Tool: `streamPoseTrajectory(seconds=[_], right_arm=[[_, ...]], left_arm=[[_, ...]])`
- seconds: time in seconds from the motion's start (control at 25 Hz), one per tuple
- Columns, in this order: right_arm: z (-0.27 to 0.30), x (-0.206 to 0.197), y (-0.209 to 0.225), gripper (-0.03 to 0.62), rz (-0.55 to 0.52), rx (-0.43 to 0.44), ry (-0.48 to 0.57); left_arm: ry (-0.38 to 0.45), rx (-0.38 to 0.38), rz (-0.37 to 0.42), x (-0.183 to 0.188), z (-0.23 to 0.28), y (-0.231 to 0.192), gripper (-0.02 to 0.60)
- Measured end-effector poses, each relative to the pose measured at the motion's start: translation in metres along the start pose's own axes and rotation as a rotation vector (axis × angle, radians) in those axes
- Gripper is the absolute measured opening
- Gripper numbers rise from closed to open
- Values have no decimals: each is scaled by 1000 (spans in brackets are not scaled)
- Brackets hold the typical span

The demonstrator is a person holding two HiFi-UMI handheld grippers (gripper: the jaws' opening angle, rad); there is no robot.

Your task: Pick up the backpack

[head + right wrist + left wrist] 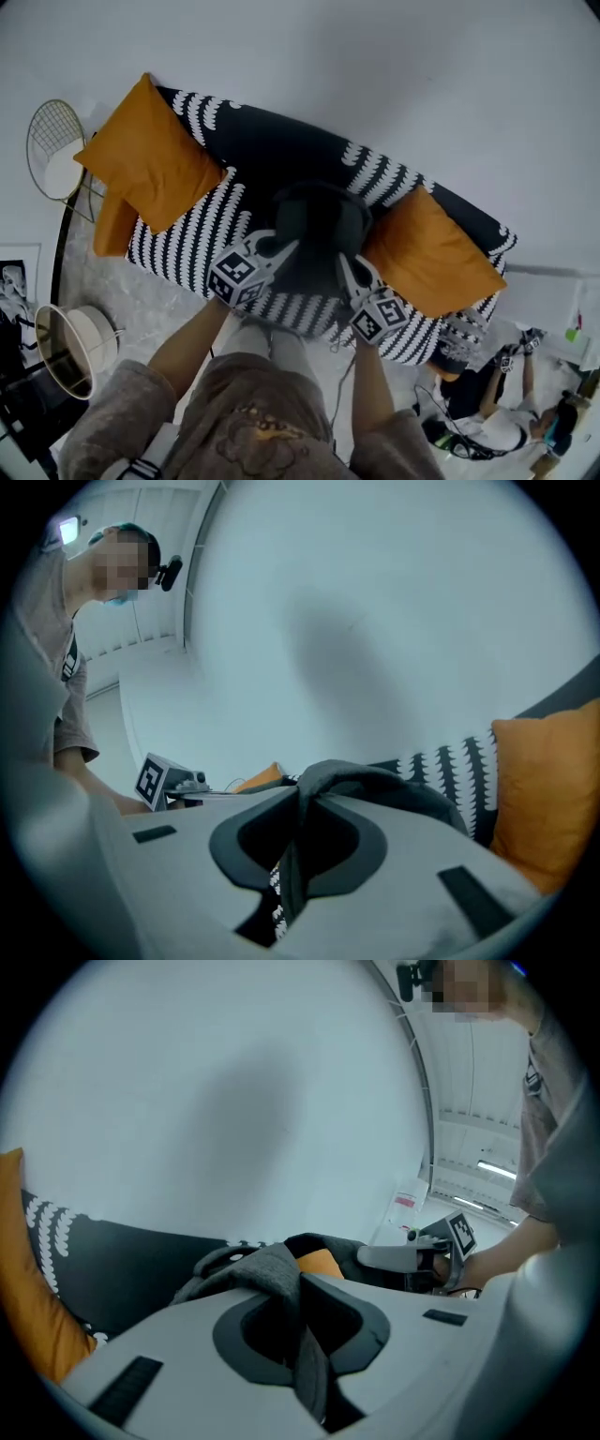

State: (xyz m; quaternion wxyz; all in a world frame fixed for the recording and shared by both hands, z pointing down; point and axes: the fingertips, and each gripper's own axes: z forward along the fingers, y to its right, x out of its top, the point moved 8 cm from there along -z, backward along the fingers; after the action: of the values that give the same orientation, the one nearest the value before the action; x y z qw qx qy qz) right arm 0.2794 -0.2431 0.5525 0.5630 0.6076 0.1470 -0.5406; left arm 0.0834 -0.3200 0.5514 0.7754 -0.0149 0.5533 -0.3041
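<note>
A dark grey fabric backpack point(317, 234) sits over the middle of the seat of a black sofa with white toothed stripes point(187, 248), held from the sofa's front edge by both grippers. The left gripper point(277, 246) has its jaws closed together on a fold of the backpack's grey fabric at the bag's left side. In the left gripper view that fold runs up out of the pinched jaws. The right gripper point(345, 267) is clamped the same way on a grey strap or fold at the bag's right side. Each gripper's cube with square markers lies over the sofa's front edge, with a bare forearm behind it. Whether the bag's underside is clear of the seat cannot be told.

A large orange square cushion point(150, 155) leans at the sofa's left end, with a smaller orange cushion point(114, 225) below it. Another orange cushion point(433, 255) lies on the seat at the right end, just beside the backpack. A gold wire side table point(56, 148) stands off the sofa's left end. A person point(497, 412) sits on the floor off the sofa's front right corner.
</note>
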Motion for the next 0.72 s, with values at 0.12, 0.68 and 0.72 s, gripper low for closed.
streamPoseTrajectory(seconds=[0.12,0.68,0.72], right_arm=[[-19,20,-20,23,-21,24,49],[-115,94,-107,23,-94,110,199],[-121,98,-114,23,-100,133,203]], left_arm=[[45,-17,22,22,-16,24,23],[202,-78,15,72,-87,123,23],[217,-73,35,79,-93,127,23]])
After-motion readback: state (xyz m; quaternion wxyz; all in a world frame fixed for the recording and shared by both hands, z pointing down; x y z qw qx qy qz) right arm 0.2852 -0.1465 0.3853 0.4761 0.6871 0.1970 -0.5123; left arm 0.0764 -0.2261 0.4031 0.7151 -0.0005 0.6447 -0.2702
